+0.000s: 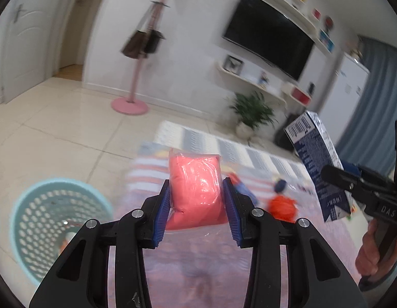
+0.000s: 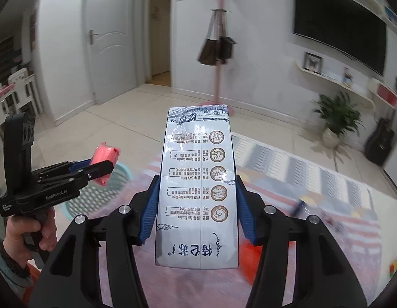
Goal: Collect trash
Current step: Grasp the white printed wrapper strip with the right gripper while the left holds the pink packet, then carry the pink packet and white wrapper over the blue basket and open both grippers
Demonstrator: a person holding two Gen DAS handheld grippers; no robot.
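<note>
Two pieces of trash are held above the table [image 1: 172, 269], none yet dropped: in the left wrist view the left gripper [image 1: 196, 200] pinches a pink packet [image 1: 196, 187] between its blue pads, with the turquoise basket [image 1: 24, 220] on the floor beyond the table's left edge. In the right wrist view the right gripper [image 2: 197, 210] clamps a milk carton [image 2: 198, 187] by its sides. I judge both must still go to the basket, and an orange item [image 1: 282, 206] remains on the table.
</note>
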